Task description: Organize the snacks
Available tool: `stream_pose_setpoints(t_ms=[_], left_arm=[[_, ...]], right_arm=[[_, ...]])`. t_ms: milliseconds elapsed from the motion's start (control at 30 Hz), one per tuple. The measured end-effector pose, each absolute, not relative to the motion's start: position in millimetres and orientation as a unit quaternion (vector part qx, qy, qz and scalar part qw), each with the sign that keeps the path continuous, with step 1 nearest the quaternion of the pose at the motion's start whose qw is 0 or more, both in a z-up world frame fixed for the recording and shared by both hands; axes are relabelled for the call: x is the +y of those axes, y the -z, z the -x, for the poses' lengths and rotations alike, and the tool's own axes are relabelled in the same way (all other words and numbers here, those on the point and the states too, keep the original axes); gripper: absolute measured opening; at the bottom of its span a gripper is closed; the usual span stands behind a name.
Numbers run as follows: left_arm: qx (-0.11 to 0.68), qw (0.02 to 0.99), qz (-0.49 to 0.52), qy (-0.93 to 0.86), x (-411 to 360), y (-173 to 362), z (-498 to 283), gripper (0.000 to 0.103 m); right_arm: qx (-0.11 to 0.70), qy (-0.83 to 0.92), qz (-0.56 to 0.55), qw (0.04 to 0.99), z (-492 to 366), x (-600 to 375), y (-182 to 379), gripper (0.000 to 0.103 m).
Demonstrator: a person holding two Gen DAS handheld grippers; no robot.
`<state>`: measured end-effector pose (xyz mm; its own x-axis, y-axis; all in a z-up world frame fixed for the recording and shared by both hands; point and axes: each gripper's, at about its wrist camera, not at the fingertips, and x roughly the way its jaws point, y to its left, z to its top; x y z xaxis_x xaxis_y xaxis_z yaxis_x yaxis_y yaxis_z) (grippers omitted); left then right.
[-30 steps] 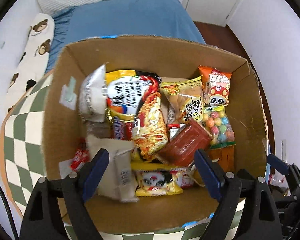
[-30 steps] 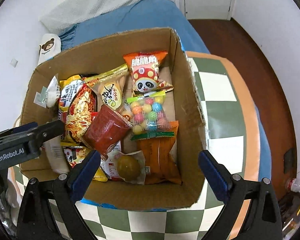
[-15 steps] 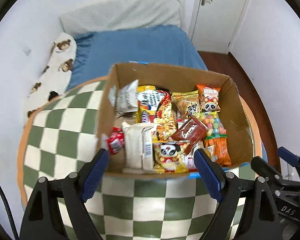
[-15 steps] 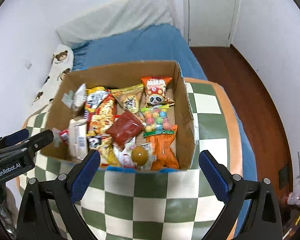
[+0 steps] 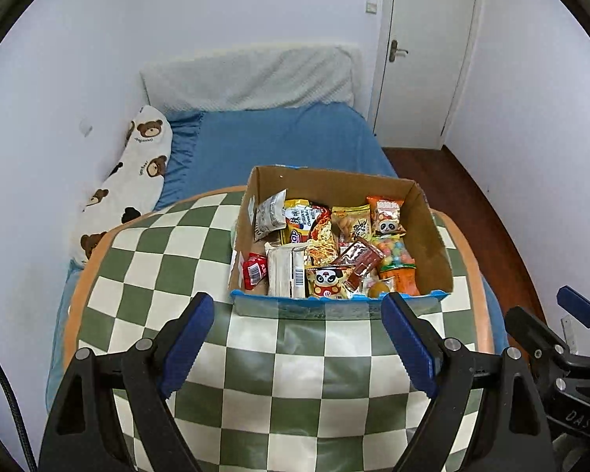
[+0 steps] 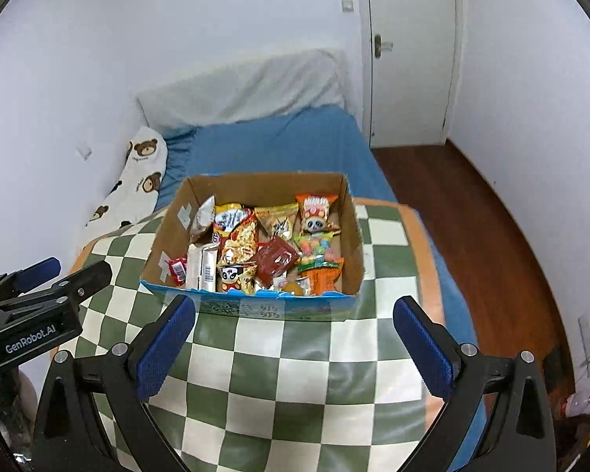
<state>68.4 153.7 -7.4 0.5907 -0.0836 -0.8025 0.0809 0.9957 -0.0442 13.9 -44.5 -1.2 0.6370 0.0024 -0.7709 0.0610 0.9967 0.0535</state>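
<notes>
An open cardboard box [image 5: 334,183] [image 6: 267,183] full of snack packets stands at the far side of a green-and-white checkered table [image 5: 255,354] [image 6: 295,354]. Inside are a yellow noodle packet [image 5: 322,236], a dark red packet [image 5: 360,261] [image 6: 275,257], an orange panda packet [image 5: 385,216] [image 6: 316,212], a bag of coloured candy balls [image 5: 393,253] and a white wrapped bar [image 5: 285,271]. My left gripper [image 5: 297,344] is open and empty, well back from the box. My right gripper [image 6: 293,340] is open and empty, also back from it.
A bed with a blue sheet [image 5: 279,137] and a bear-print pillow [image 5: 133,181] lies behind the table. A white door [image 5: 424,51] and a wooden floor [image 6: 472,216] are at the right. Each gripper shows at the edge of the other's view.
Both grippers have pulled back and up from above the box. The box now looks small and far, with bare tablecloth between it and the fingers. Both stayed open.
</notes>
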Motion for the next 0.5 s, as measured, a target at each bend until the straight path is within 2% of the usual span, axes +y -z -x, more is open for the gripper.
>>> stream_pose_setpoints(t_ms=[500], left_arm=[[0.416,0.908,-0.009,0.047,148.9,-34.6,-2.7,0.087]], right_arm=[[0.376,0.014,-0.029,0.926,50.4,-45.8,-57.0,0.103]])
